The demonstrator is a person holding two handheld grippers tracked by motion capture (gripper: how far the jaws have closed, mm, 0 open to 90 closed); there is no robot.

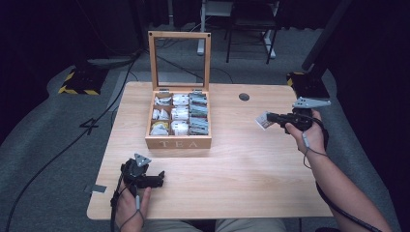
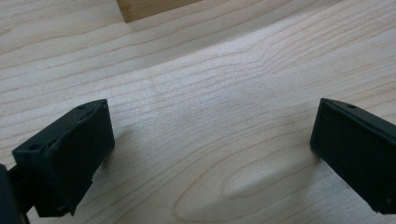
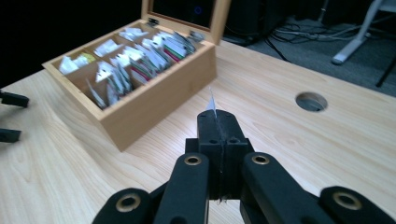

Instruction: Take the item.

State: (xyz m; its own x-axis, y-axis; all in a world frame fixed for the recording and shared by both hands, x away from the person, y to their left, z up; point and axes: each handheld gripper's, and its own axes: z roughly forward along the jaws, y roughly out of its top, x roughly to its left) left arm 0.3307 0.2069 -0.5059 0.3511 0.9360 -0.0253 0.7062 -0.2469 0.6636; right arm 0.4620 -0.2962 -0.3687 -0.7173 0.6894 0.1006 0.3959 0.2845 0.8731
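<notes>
One open wooden tea box (image 1: pixel 178 140) with a glass-paned lid, its nine compartments packed with tea bags, stands on a light wooden bench (image 1: pixel 241 169). The right gripper (image 1: pixel 270 117), jaws pinched shut on a single white tea bag (image 1: pixel 263 121), is held above the bench's right side, well apart from the box. The left gripper (image 1: pixel 159 178) rests near the front edge, jaws spread wide. Grey carpet and black cables surround the bench.
</notes>
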